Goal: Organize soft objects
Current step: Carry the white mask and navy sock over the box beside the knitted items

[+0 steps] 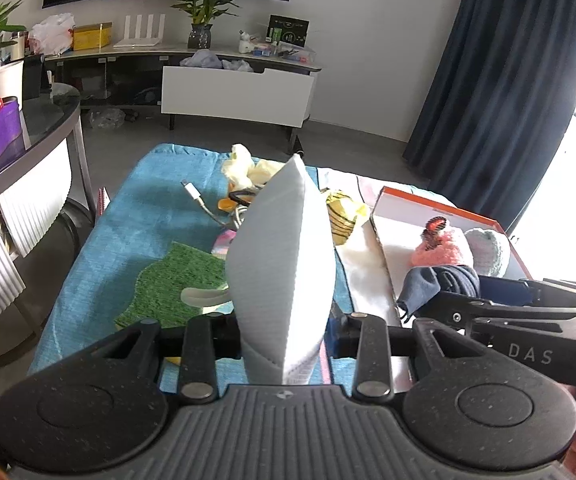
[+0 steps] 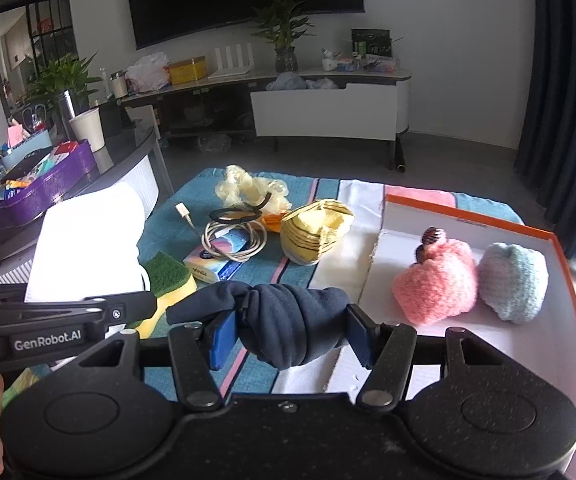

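Observation:
My left gripper (image 1: 283, 340) is shut on a white folded face mask (image 1: 283, 248) that stands upright between its pads, an ear loop hanging on its left. My right gripper (image 2: 290, 336) is shut on a rolled navy cloth (image 2: 288, 316), held just above the near edge of the blue towel (image 2: 171, 232). To its right stands a white box with an orange rim (image 2: 468, 220), and inside it lie a pink knitted piece (image 2: 436, 284) and a pale blue one (image 2: 514, 280). A yellow striped cloth (image 2: 312, 232) lies on the towel.
On the towel lie a green and yellow sponge (image 2: 167, 276), a tissue packet (image 2: 215, 264), a coiled cable (image 2: 235, 240), a black hair tie (image 2: 231, 214) and a cream bundle (image 2: 247, 188). A dark round table with a purple tray (image 2: 47, 192) stands left.

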The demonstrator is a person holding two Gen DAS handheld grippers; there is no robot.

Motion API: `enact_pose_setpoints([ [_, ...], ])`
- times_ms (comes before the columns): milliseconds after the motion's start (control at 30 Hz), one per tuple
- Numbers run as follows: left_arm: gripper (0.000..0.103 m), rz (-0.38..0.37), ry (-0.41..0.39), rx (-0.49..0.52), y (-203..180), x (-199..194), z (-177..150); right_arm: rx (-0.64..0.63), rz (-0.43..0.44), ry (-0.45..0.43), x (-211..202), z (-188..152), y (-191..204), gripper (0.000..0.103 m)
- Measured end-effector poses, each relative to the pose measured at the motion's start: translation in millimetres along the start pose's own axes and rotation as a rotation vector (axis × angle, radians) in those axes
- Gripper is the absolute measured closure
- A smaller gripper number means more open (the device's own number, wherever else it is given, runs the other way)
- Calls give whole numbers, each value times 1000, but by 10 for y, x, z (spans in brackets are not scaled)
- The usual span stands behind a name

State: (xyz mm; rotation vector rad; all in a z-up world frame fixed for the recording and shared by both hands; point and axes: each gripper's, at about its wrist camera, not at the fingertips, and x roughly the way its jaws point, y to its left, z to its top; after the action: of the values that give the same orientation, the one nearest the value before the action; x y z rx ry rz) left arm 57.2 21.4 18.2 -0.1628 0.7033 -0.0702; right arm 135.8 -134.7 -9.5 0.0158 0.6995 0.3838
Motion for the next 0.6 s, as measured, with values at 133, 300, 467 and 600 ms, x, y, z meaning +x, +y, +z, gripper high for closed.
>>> enact_pose_setpoints([
  [133, 67, -5, 4, 7, -82, -15, -13, 20, -14, -8, -96, -26, -53, 33],
  [300, 67, -15, 7, 17, -149, -35, -30, 37, -25, -20, -203, -45, -122, 33],
  [467, 67, -27, 4, 36, -227, -56, -31, 48, -34, -32, -288, -54, -172, 33],
  [600, 67, -36, 4, 46, -270, -55, -40, 59, -45, -36, -342, -67, -229, 33],
])
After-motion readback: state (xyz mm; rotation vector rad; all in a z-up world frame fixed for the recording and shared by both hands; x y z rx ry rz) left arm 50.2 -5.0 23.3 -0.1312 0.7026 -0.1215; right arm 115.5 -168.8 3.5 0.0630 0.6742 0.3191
